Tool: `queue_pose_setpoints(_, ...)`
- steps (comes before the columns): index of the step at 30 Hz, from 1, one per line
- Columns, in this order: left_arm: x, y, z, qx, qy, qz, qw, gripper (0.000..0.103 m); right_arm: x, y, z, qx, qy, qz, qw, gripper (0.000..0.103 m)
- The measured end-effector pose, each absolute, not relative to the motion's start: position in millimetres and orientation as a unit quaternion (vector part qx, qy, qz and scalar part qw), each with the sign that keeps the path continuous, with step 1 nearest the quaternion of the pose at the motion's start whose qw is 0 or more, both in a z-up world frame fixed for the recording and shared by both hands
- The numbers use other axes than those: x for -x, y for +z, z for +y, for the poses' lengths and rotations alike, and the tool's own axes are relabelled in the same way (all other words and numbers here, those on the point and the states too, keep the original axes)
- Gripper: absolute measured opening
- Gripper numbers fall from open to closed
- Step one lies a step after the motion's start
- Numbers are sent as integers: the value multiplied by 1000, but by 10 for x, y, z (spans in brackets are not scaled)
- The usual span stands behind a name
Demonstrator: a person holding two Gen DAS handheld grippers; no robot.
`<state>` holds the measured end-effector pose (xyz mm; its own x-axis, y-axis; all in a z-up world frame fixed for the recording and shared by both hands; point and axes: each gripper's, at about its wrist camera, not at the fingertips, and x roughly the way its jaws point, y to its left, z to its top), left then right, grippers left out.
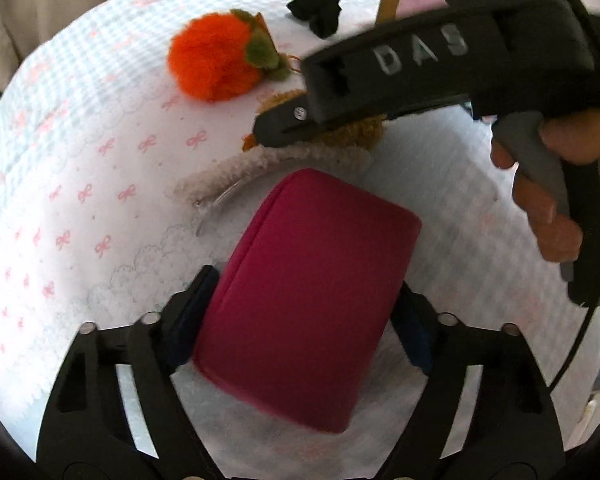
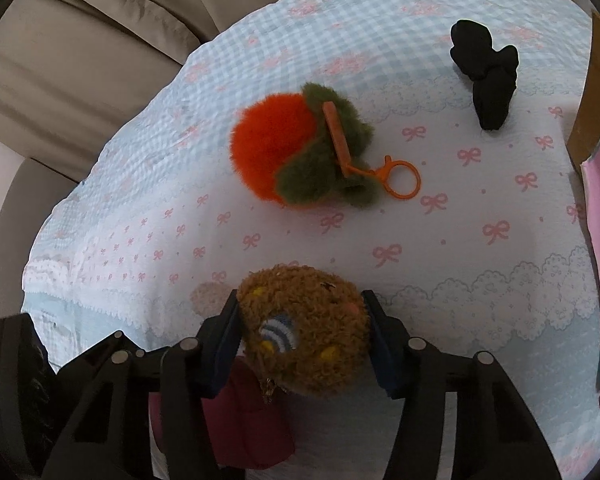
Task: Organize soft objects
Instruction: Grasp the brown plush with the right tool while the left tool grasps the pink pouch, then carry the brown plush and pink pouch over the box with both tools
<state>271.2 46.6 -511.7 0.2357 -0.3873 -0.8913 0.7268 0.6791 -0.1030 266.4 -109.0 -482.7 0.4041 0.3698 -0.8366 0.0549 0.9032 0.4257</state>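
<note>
While each hand-held gripper clamps its own, pouch (image 1: 308,292) left, brown plush (image 2: 304,328) right, an orange pompom (image 2: 272,148) lies beyond.

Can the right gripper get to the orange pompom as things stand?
Probably not yet: the right gripper is shut on the brown plush, so its jaws are full. The cloth between it and the orange pompom looks bare, so the path is free.

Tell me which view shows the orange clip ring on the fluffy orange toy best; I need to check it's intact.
The right wrist view: the orange clip ring lies flat on the cloth, its whole loop in sight beside the fluffy orange toy. In the left wrist view the toy shows, but only a sliver of the ring appears before the right gripper hides it.
</note>
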Motion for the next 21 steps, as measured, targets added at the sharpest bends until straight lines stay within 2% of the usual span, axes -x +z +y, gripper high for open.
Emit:
queue_pose_setpoints(6, -2710, -5035, 484, -162, -356, 500, 773, 56, -2666, -4816, -1084, -208, 92, 535, 814, 49)
queue_pose_setpoints(11, -2627, -4946, 608, -166, -351, 493, 779, 49, -2640, -4711, -1053, -204, 97, 524, 821, 48)
queue_pose_setpoints(16, -2593, -4758, 670, -160, -341, 490, 786, 48, -2603, -4540, -1063, -215, 94, 516, 824, 47)
queue_pose_setpoints(21, -2510, -4352, 753, -149, -324, 484, 799, 48, -2517, -4165, -1079, -216, 96, 511, 826, 47)
